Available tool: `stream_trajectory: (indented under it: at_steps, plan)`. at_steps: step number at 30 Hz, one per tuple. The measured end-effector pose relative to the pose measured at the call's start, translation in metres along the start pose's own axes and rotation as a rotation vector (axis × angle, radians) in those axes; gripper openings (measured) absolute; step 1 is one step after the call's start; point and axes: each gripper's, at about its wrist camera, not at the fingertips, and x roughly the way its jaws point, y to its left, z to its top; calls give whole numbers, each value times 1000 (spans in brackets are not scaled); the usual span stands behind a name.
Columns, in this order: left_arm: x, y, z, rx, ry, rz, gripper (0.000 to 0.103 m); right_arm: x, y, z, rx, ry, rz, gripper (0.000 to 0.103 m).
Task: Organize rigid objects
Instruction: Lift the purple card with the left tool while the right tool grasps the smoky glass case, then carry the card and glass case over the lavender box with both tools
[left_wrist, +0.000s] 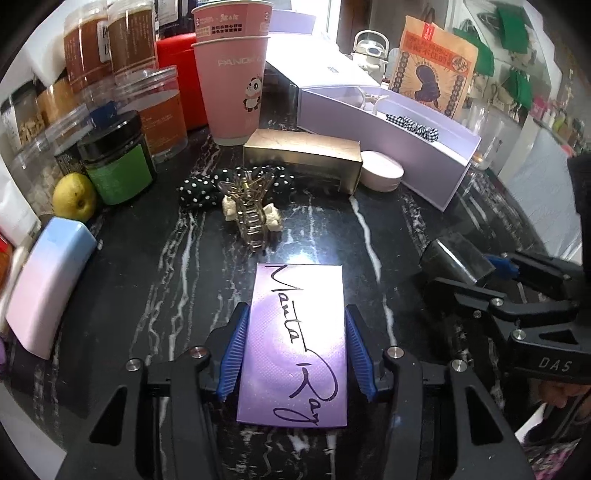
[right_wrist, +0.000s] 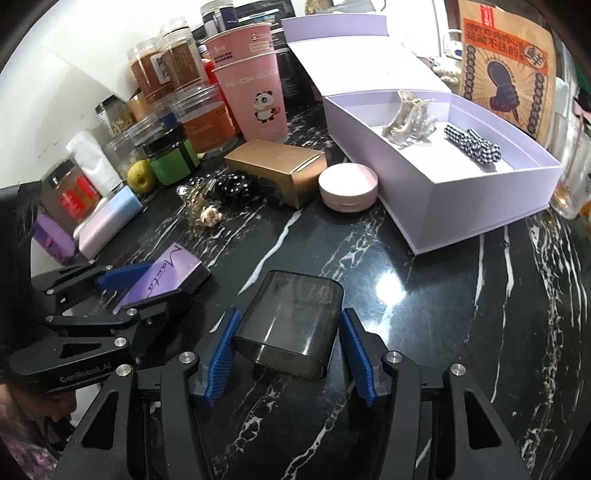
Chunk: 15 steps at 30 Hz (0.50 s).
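Two tools are working at once, both low over the near tabletop (right_wrist: 424, 295). Left tool (left_wrist: 293, 345) is straddling the purple card box (left_wrist: 295, 343), pads touching both long edges, so it is pinching it. Right tool (right_wrist: 286, 339) is bracketing the smoky case (right_wrist: 291, 328): left pad is touching, right pad is showing a gap, so it isn't gripping yet. Judgement: finish that squeeze square on the flat sides before lifting. The lilac tray (right_wrist: 480, 206) is sitting far right, holding a clear claw clip (right_wrist: 406, 118) and a checked scrunchie (right_wrist: 472, 146); lift clear of its wall.
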Motion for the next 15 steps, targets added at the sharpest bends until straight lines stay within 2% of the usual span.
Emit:
stream_trajectory:
  at_steps: [7, 15]
  plan:
    - [-2, -8, 5, -18, 21, -48, 50, -12, -8, 1, 45, -14, 21, 54]
    - [-15, -23, 19, -2, -13, -89, 50, -28, -12, 2, 41, -43, 44, 54]
